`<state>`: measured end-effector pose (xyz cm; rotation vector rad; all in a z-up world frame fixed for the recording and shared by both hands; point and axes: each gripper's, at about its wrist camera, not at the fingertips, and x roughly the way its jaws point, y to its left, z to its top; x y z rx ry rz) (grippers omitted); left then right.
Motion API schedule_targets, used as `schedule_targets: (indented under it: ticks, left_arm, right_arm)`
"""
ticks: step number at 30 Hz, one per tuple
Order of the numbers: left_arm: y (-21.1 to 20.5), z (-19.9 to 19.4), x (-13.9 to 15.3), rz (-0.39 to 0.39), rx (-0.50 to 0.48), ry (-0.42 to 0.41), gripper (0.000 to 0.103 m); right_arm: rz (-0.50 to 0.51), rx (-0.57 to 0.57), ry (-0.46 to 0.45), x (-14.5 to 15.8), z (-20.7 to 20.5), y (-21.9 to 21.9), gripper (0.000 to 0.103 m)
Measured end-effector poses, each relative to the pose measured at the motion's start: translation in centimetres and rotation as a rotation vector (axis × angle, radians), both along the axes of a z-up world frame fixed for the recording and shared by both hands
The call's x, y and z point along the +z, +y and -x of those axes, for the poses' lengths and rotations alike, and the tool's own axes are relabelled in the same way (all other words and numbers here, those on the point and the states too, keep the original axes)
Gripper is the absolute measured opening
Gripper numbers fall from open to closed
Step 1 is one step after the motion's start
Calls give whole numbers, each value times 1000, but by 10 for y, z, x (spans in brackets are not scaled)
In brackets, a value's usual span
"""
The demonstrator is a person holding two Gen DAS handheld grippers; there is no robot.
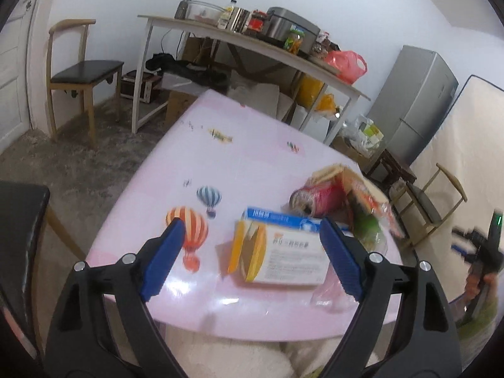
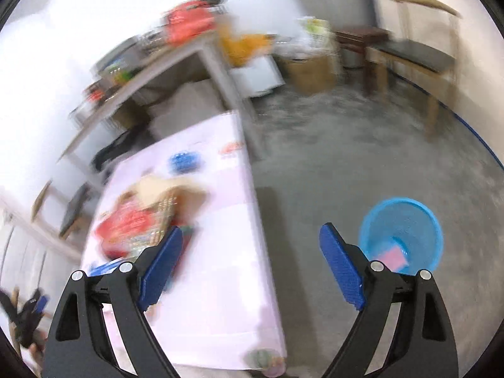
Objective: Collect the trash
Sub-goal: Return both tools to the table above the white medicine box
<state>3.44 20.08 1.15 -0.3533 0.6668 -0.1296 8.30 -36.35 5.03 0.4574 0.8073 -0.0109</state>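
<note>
Both my grippers are spread wide and empty. My left gripper (image 1: pixel 249 236) hangs over the pink counter (image 1: pixel 252 170), whose near edge runs just under it; the trash pile (image 1: pixel 315 220) sits near the right edge. My right gripper (image 2: pixel 252 242) straddles the counter's edge above bare floor, blue bin (image 2: pixel 401 236) beside it. Blur smears that view.

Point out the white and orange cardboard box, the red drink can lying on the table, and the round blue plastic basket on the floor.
White and orange cardboard box (image 1: pixel 283 260): left wrist view, on its white printed face.
Red drink can (image 1: pixel 318 202): left wrist view, on its side wall.
Round blue plastic basket (image 2: pixel 382 220): right wrist view, on its inner wall.
</note>
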Motion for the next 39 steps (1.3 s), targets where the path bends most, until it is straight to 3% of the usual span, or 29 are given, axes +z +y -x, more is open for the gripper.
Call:
schedule_targets:
  ticks: [6,17,25,39]
  left_arm:
    - [-21,11,-30,-11,-58,19,83]
    - [-62,7,-65,-89,-148,43,83]
    - [-71,5,-79,-170,-166,55,83]
    - [-69,3,-84,-220,-154,61,83]
  right_arm:
    - [-3,250,33,1,-25,90,86]
    - [5,515,131,-24,-16,203,86]
    - [52,600,174,-42,-19,253,86]
    - [95,638,212,-57,-21,276,86]
